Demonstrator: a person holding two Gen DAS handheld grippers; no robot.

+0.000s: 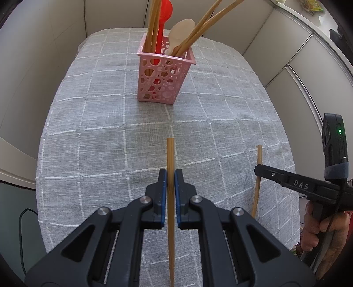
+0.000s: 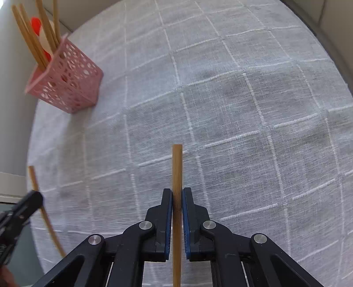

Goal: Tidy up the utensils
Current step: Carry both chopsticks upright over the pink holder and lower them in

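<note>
My left gripper (image 1: 170,174) is shut on a bamboo chopstick (image 1: 170,154) that points ahead over the table. My right gripper (image 2: 177,192) is shut on a second bamboo chopstick (image 2: 177,167). In the left wrist view the right gripper (image 1: 258,171) shows at the right, with its chopstick (image 1: 258,159). In the right wrist view the left gripper (image 2: 33,198) shows at the left edge with its chopstick (image 2: 34,178). A pink perforated holder (image 1: 164,77) stands ahead on the table, holding several chopsticks (image 1: 154,24), a red spoon (image 1: 164,15) and a pale wooden spoon (image 1: 179,33). The holder also shows in the right wrist view (image 2: 68,81).
A grey checked tablecloth (image 1: 99,136) covers the table, also in the right wrist view (image 2: 242,110). Beige partition walls (image 1: 44,44) stand behind and to the left. A black cable (image 1: 22,231) hangs off the table's left edge.
</note>
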